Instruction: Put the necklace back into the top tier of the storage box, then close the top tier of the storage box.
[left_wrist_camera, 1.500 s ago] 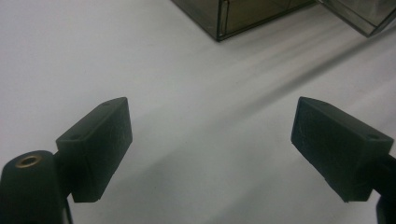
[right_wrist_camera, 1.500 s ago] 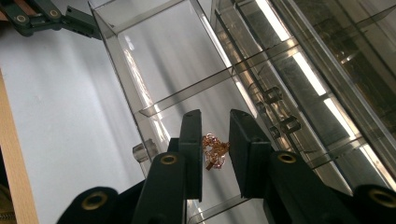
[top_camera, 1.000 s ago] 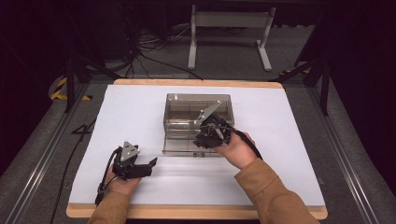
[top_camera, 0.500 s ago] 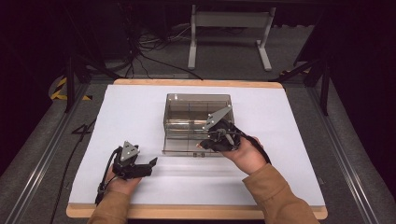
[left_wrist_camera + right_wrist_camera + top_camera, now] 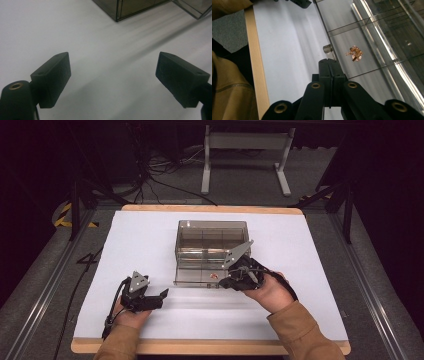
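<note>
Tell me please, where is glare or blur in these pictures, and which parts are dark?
High view: the white table cover is evenly lit, the room behind is dark. Right gripper view: bright glare streaks run along the clear plastic box; the shut right gripper is sharp. Left gripper view: the open left gripper throws soft shadows, and the box corner is slightly blurred.

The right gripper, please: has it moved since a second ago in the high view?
Yes. The right gripper has slid toward the table's near edge, from over the clear compartment box to its front wall, jaws closing empty.

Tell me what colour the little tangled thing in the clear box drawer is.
Coppery gold; the right gripper view shows it best.
</note>
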The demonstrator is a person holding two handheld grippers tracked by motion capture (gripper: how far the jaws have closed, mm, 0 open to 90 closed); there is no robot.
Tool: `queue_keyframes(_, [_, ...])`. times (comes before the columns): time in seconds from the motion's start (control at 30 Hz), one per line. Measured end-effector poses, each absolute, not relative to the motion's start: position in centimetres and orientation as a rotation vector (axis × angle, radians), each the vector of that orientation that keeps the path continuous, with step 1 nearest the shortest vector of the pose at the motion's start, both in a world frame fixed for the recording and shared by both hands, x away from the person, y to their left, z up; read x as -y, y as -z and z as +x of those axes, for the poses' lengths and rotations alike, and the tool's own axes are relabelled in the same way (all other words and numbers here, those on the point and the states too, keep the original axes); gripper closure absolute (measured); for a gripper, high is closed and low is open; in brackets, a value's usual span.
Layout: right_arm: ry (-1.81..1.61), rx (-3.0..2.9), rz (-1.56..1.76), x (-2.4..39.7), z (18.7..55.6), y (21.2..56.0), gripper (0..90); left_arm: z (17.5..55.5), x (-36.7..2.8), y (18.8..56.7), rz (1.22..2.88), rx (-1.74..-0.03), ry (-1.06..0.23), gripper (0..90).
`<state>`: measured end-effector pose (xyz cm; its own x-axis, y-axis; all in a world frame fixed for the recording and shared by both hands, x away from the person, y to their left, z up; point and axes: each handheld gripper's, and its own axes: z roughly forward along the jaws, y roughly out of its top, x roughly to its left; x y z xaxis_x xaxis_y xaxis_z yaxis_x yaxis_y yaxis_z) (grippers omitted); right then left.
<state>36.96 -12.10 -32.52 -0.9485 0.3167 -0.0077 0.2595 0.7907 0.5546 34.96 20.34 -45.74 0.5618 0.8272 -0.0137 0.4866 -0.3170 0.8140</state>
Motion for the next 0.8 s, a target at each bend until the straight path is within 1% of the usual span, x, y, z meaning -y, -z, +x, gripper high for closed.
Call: queue_keyframes(0.8, [-0.739,-2.927,0.388,12.1,37.0,36.3,90.0,35.0,-20.3,45.7,1.98,-1.058,-0.528,13.4])
